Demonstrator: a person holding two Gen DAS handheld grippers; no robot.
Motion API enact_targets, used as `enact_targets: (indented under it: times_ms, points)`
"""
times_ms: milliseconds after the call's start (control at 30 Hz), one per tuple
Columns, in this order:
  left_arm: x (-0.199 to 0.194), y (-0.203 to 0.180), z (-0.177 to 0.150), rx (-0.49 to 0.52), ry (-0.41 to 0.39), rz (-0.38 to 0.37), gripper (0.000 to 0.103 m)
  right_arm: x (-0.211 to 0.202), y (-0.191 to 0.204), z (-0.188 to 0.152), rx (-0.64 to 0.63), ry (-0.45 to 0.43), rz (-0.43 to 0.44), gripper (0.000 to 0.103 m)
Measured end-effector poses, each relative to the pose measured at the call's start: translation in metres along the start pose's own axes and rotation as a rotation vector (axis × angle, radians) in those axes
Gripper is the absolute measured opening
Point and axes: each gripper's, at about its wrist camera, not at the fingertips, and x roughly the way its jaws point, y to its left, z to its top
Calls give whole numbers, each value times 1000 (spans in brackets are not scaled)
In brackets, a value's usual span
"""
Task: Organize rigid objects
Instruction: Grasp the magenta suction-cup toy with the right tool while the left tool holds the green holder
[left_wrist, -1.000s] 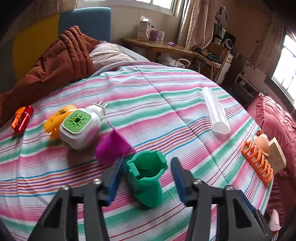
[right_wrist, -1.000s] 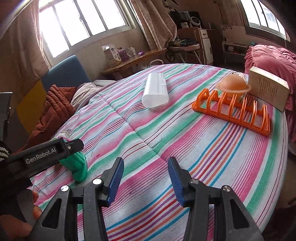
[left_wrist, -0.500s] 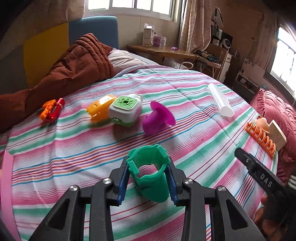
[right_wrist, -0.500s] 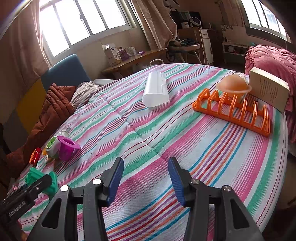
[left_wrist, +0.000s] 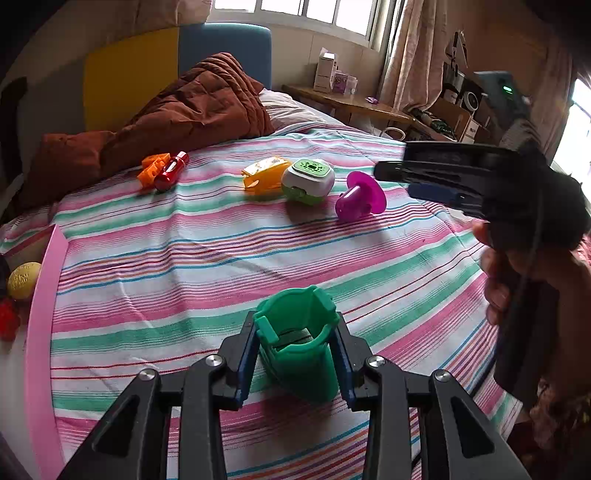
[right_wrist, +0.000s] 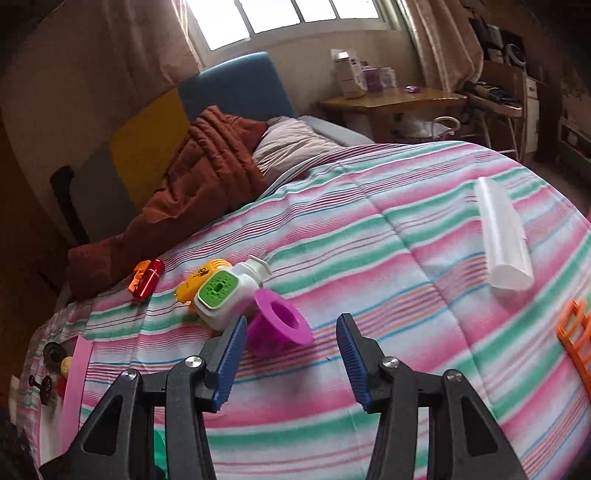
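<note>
A bed with a striped bedspread (left_wrist: 192, 236) in pink, green and white fills the left wrist view, with a brown quilt (left_wrist: 177, 114) heaped near the blue and yellow headboard. The left gripper (left_wrist: 297, 354) has its blue pads pressed against both sides of a green cup (left_wrist: 299, 350), which it holds upright above the spread. Further up the bed lie an orange clip (left_wrist: 149, 173) touching a red tube (left_wrist: 171, 170), then a yellow toy (left_wrist: 264, 173) just beside a white and green plug-in device (left_wrist: 308, 179), and a purple funnel (left_wrist: 360, 197) on its side. A pink tray edge (left_wrist: 44, 295) shows at the left, with a yellow ball (left_wrist: 23, 278) behind it. The right gripper's body shows at the right edge, gripped in a hand (left_wrist: 517, 280).

In the right wrist view the same striped spread runs toward a window and a wooden desk (right_wrist: 391, 101). The right gripper (right_wrist: 291, 362) is spread wide with nothing between its pads. The purple funnel (right_wrist: 279, 326) lies just ahead of its left finger, touching the plug-in device (right_wrist: 223, 295). A white roll (right_wrist: 504, 243) lies well apart to the right, and an orange rack (right_wrist: 576, 339) shows at the right edge.
</note>
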Motion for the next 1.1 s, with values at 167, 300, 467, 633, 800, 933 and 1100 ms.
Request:
enact_targets:
  times_ms: [167, 300, 467, 633, 800, 933, 1100]
  points:
    - [-7, 3, -1, 4, -6, 0, 37, 35, -2, 9, 27, 108, 0, 50]
    - [-7, 5, -3, 10, -5, -7, 37, 24, -65, 7, 340, 71, 79, 50]
    - [-7, 3, -3, 5, -8, -21, 37, 4, -127, -12, 518, 20, 61, 50]
    - [-3, 3, -4, -3, 1, -24, 37, -21, -98, -8, 231, -59, 35, 53]
    - [-5, 3, -5, -1, 0, -14, 37, -11, -39, -5, -93, -55, -10, 53]
    - [-6, 4, -6, -6, 1, -11, 37, 10, -24, -12, -182, -19, -127, 49]
    - [-6, 6, -8, -15, -4, -17, 37, 13, -35, -15, -136, -19, -112, 37]
